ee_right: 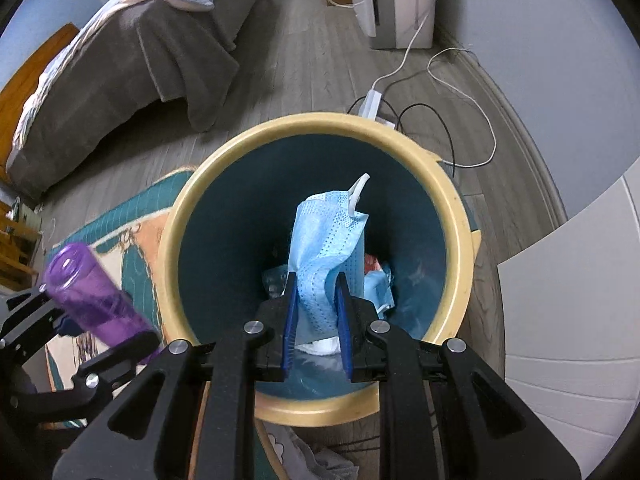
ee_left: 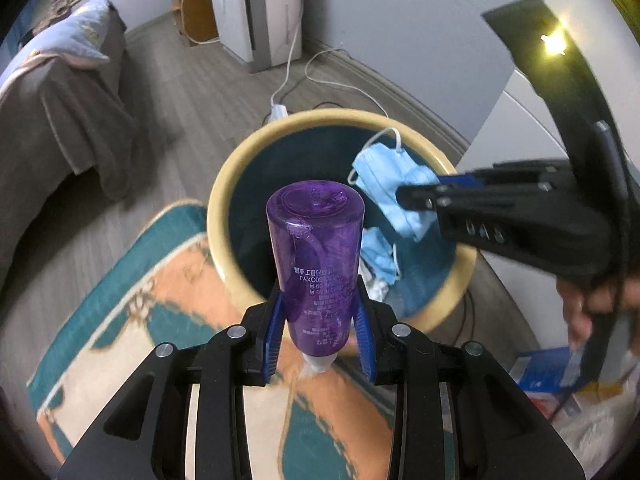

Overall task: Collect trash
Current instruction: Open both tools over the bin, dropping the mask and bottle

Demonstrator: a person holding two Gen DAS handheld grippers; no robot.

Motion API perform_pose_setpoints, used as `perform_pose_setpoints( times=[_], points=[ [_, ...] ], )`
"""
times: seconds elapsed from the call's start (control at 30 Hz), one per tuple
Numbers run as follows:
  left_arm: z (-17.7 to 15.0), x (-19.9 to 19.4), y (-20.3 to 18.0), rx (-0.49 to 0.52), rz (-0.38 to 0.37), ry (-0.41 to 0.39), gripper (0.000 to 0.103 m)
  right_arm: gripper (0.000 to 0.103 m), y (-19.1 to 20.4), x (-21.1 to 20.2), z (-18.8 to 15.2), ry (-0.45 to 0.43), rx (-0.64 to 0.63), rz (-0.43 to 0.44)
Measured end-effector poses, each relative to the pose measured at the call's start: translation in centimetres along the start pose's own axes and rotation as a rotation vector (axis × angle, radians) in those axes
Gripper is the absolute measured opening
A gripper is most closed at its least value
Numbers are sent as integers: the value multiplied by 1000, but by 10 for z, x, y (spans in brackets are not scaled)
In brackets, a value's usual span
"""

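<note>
**Both grippers loaded at the rim of the trash bin**

The left gripper (ee_left: 320, 320) is clenched on a purple bottle (ee_left: 316, 256), its blue pads pressed against the bottle's sides near the white cap, with the bottle's base pointing forward toward the bin (ee_left: 224, 184). The right gripper (ee_right: 318, 312) is clamped on a blue face mask (ee_right: 328, 248), which it holds over the bin's open mouth; a white ear loop sticks out at the mask's far end. Inside the bin (ee_right: 460, 216), a second blue mask (ee_right: 378, 284) and other scraps lie at the bottom.

In the right wrist view, the purple bottle (ee_right: 92, 292) and the left gripper sit just beside the bin's left rim, over a teal and orange rug (ee_right: 136, 224). Behind the bin, a white power strip (ee_right: 372, 104) with white and black cables lies on the grey wood floor, close to the far rim. A white cabinet panel (ee_right: 572, 280) stands near the bin's right side. A bed (ee_right: 120, 60) with a grey blanket is well apart to the left, and a white appliance (ee_right: 392, 0) stands by the far wall. Open floor lies between the bed and the bin
</note>
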State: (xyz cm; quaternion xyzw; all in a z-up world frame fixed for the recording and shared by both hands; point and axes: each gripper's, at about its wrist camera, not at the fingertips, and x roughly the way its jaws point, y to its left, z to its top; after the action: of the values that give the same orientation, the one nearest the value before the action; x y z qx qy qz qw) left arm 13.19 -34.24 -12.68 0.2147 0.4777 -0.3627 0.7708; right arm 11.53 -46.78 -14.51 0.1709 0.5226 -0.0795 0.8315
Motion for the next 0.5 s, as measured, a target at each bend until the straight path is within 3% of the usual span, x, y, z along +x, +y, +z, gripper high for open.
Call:
perform_pose_setpoints(
  times=[0.17,0.23,0.4,0.5],
  points=[
    [17,-2,8,-33,2,-64,36,23,6,-3,5,-48,-21,4],
    [16,-3,13,-60,2,-76,49,32,7,-4,7,-69,-24,4],
    [8,-3,27,-124,5,-81,54,50,1,1,9,-75,-12,18],
    [-4,-11,34,-171,21,-101,71,60,-2,2,8,-66,4,24]
  ],
)
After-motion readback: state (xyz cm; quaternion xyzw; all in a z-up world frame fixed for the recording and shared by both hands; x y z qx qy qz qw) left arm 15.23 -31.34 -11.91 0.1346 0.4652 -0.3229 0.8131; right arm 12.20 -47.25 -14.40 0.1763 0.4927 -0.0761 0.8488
